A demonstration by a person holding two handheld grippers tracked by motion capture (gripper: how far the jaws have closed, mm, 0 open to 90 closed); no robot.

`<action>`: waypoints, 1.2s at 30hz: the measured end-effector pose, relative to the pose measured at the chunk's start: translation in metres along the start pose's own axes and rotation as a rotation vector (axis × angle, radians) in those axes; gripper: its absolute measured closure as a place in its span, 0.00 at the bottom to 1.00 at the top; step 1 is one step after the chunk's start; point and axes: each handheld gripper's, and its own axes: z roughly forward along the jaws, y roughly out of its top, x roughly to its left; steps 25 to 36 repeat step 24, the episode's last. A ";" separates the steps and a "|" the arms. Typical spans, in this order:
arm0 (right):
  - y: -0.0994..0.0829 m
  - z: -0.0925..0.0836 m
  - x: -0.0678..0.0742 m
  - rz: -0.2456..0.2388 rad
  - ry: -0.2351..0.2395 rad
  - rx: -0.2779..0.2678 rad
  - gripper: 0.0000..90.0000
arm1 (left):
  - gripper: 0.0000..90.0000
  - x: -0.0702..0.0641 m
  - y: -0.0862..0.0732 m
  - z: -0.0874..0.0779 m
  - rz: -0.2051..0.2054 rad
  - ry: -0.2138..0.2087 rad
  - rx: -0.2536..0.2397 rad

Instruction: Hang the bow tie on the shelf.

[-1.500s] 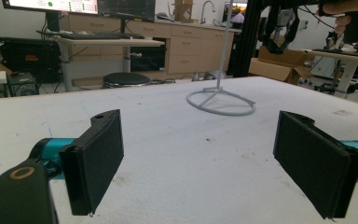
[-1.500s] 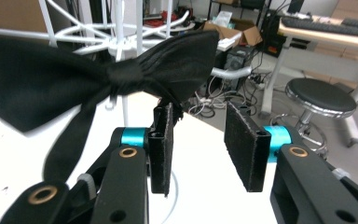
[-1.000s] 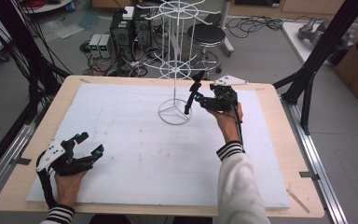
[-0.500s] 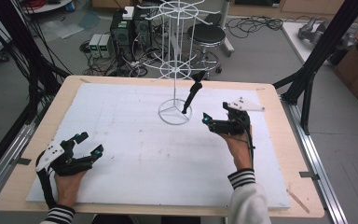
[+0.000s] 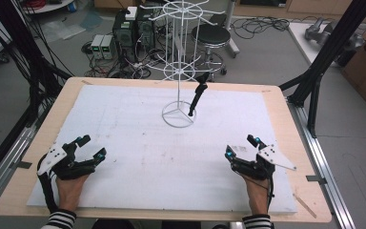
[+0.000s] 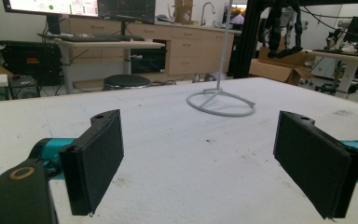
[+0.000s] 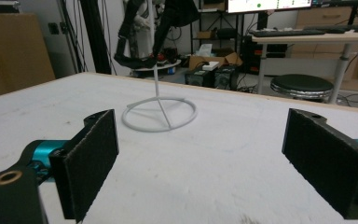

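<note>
Tall white wire display rack [image 5: 178,71] standing at far centre of white foam-topped wooden table [image 5: 124,143], slim black object [image 5: 198,93] hanging from a low hook. Left gripper [image 5: 89,146] near left corner, jaws spread, empty. Right gripper [image 5: 240,147] near right corner, jaws just opened wide, nothing between.

Lab: monitors [image 6: 74,7], cable tangles [image 5: 24,52], computer boxes [image 5: 124,31], framed test table [image 5: 286,102].

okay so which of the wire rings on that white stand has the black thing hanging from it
The lower ring up the pole: the black object hangs from a hook at its right side. The top ring carries nothing visible, and the base ring lies flat on the table.
</note>
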 end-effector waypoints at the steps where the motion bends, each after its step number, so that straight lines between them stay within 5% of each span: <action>1: -0.004 -0.004 -0.001 0.005 -0.006 -0.010 0.11 | 0.18 0.000 0.000 0.000 0.002 0.001 -0.002; 12: -0.027 -0.014 -0.006 -0.008 -0.036 -0.032 0.11 | 0.18 -0.001 0.000 0.000 0.004 0.011 0.003; 22: -0.028 -0.015 -0.003 -0.050 -0.045 -0.045 0.11 | 0.18 0.000 0.000 0.000 -0.008 0.016 0.000; 36: -0.029 -0.015 -0.002 -0.048 -0.047 -0.048 0.11 | 0.18 0.000 0.000 0.000 -0.006 0.016 -0.003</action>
